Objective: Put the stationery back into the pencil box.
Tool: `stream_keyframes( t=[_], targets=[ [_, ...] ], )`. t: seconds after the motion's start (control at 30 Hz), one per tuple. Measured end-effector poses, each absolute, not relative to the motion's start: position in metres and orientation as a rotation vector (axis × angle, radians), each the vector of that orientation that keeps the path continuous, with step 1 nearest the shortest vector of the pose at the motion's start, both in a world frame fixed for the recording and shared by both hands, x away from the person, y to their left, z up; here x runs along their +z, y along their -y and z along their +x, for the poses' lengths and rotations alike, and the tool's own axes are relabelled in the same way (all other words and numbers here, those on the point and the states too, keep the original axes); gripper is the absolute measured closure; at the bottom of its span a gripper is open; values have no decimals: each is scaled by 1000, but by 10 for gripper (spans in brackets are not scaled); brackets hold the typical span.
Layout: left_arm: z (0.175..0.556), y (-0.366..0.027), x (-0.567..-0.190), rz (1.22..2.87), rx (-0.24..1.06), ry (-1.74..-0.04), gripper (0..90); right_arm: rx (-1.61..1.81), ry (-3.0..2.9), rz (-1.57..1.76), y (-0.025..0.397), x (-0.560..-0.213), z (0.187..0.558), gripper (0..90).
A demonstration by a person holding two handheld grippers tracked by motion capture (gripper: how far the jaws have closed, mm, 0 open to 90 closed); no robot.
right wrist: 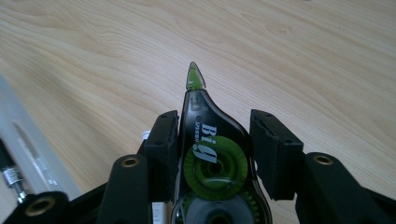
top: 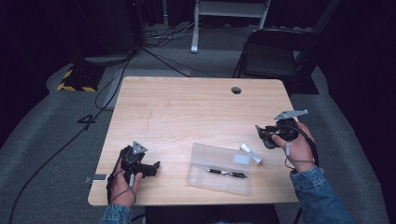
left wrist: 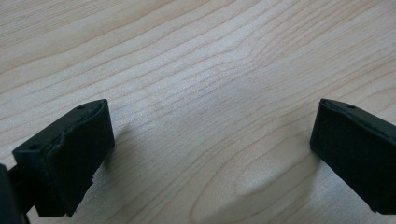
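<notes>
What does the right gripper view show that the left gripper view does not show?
The right gripper view has a correction tape dispenser with a green tip clamped in the right gripper, and the edge of a clear plastic case with a pen. The left gripper view has the left gripper wide open, holding nothing. Both show the wooden table.

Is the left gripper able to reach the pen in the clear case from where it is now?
Probably yes. The left gripper is open and holds nothing, and only bare table lies between it and the clear case. The pen seems to lie inside the case; whether a lid covers it is unclear.
</notes>
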State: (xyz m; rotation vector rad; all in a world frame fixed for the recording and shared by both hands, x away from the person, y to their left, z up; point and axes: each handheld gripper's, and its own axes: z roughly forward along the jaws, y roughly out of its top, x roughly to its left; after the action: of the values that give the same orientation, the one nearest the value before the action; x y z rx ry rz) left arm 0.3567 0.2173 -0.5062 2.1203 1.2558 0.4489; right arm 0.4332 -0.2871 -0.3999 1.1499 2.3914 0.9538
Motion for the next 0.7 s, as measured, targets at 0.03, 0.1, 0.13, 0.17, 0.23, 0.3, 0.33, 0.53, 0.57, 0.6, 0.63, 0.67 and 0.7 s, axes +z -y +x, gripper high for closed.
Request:
stream_keyframes(
  t=[0.03,0.1,0.13,0.17,0.23,0.3,0.33,0.53,0.57,0.6,0.63,0.67,0.7],
  targets=[
    [357,-217,-506,2121,449,-1255,0,955,-2394,1141,286,-398,432,538],
    [357,-217,-506,2122,449,-1255,1,966,-2401,1117,282,-393,427,538],
    [357,-217,-506,2121,449,-1255,1,971,-2406,1105,280,-391,425,538],
    [357,-217,-506,2121,449,-1255,0,971,-2411,1097,279,-390,424,538],
    [357,-217,-506,2122,449,-1255,1,972,-2418,1078,275,-386,420,538],
    [357,-217,-506,2122,449,-1255,1,979,-2429,1062,272,-384,417,538],
    [357,-217,-506,2122,449,-1255,1,983,-2433,1053,271,-382,416,538],
    [357,-217,-506,2121,449,-1255,1,998,-2465,999,261,-375,406,538],
    [357,-217,-506,2121,449,-1255,1,1003,-2471,992,259,-373,404,538],
    [357,-217,-506,2122,449,-1255,1,1007,-2481,981,258,-372,402,538],
    [357,-217,-506,2122,449,-1255,1,1013,-2487,970,256,-372,400,538],
    [357,-217,-506,2121,449,-1255,0,1015,-2494,961,254,-371,399,538],
    [357,-217,-506,2121,449,-1255,1,1014,-2504,954,252,-370,397,539]
  ],
)
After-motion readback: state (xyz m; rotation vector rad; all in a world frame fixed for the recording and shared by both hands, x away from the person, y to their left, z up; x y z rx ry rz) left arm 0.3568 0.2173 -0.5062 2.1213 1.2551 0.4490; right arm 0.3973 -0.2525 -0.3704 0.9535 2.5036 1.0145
